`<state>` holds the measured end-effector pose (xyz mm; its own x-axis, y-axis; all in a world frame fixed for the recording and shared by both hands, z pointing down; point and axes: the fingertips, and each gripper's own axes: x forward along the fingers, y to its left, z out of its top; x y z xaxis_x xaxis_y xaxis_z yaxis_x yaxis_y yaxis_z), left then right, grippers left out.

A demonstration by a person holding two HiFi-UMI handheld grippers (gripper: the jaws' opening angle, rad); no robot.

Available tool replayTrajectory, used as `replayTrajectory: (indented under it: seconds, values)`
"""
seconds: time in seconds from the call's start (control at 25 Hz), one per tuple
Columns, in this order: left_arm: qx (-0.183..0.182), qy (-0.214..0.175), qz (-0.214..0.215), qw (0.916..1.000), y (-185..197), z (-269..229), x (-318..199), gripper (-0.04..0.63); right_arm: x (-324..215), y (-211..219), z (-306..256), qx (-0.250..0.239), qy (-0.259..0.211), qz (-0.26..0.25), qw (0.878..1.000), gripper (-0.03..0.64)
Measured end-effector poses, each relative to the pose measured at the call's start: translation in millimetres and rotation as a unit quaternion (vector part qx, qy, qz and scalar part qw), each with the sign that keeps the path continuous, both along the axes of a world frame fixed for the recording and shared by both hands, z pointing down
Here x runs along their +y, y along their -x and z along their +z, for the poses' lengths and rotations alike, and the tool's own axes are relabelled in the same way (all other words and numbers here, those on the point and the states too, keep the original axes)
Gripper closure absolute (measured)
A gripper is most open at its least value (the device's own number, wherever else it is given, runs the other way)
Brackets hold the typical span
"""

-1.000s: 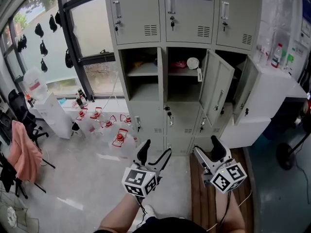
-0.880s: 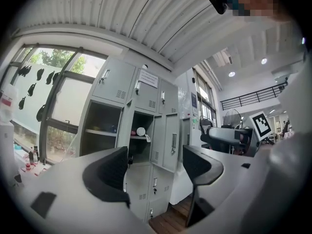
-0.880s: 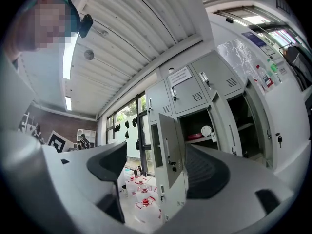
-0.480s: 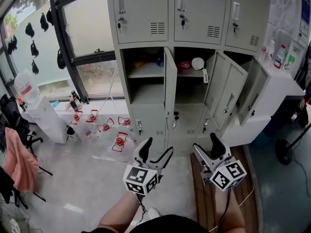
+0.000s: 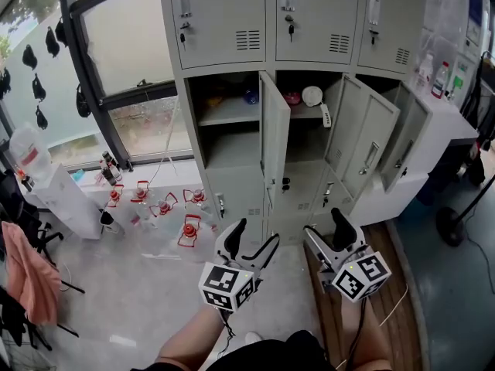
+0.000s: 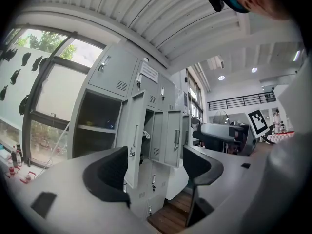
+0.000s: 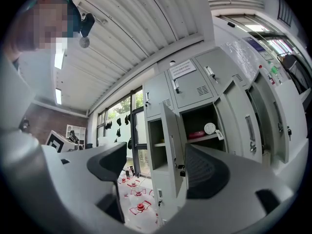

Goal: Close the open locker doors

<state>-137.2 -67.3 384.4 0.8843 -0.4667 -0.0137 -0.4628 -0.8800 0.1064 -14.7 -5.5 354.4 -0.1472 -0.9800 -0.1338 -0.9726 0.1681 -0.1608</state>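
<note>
A grey bank of lockers (image 5: 302,29) stands ahead. Its middle row has three doors swung open: the left door (image 5: 274,141), the middle door (image 5: 362,141) and the right door (image 5: 406,149). The left compartment (image 5: 224,118) holds small items on a shelf, and the middle one shows a pink thing and a white round thing (image 5: 312,96). My left gripper (image 5: 249,240) is open and empty, low in front of the lockers. My right gripper (image 5: 329,229) is open and empty beside it. Both are well short of the doors. The open doors also show in the left gripper view (image 6: 134,135) and the right gripper view (image 7: 170,140).
Several clear jugs with red caps (image 5: 186,226) lie on the floor left of the lockers. A white cabinet (image 5: 58,195) and a window (image 5: 128,68) are at the left. A white counter (image 5: 445,114) with bottles sits right of the lockers. A wooden strip (image 5: 394,284) runs under my right gripper.
The view has drawn closer to the lockers and shifted slightly, so the left open door now faces more edge-on. Both grippers stay open and low.
</note>
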Motion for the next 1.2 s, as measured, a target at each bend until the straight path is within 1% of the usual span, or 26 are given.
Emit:
replayTrajectory:
  seconds: [0.16, 0.32, 0.84, 1.2]
  values:
    - [-0.001, 0.005, 0.004, 1.0000, -6, 3, -10, 0.238, -10, -2, 1, 0.003, 0.003, 0.001, 1.000, 0.249]
    - [-0.004, 0.005, 0.001, 1.0000, -17, 4, -22, 0.238, -25, -16, 2, -0.002, 0.003, -0.002, 1.000, 0.249]
    - [-0.010, 0.004, -0.054, 0.9985, -73, 7, -86, 0.239, -109, -76, 3, -0.015, -0.003, -0.060, 0.998, 0.253]
    - [-0.017, -0.003, -0.086, 0.9962, -114, 8, -122, 0.239, -151, -120, 9, -0.028, -0.005, -0.091, 0.995, 0.256]
